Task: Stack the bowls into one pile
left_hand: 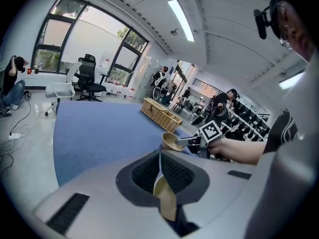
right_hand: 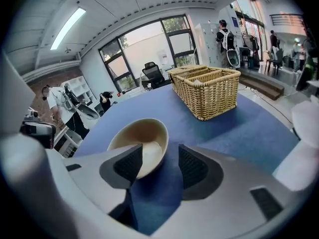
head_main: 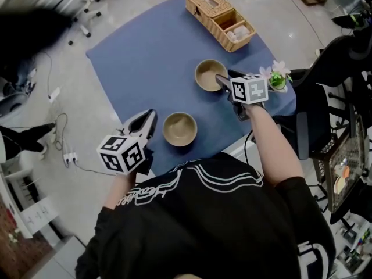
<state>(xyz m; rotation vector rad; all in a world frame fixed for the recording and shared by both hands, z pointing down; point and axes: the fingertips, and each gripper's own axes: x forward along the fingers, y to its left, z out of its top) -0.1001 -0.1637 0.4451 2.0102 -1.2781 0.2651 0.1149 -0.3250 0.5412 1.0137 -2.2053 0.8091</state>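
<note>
Fingers (right_hand: 195,167) of the right gripper (right_hand: 160,159) stand wide apart, the rim of the far bowl (right_hand: 142,143) between them, unpressed. The left gripper (left_hand: 159,156) is closed on nothing, just beside the near bowl (head_main: 179,128). The two beige bowls sit apart, one by the near edge and one by the right edge of the blue table (head_main: 145,57). A wicker basket (head_main: 220,17) occupies its far corner. Grey floor (head_main: 70,86) and tall windows (left_hand: 75,44) surround it.

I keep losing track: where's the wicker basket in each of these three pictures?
Head view: wicker basket at top, right of centre.
Left gripper view: basket at centre, beyond the blue cloth.
Right gripper view: basket upper right of centre.
Shared landmark: the bowl nearest it.
</note>
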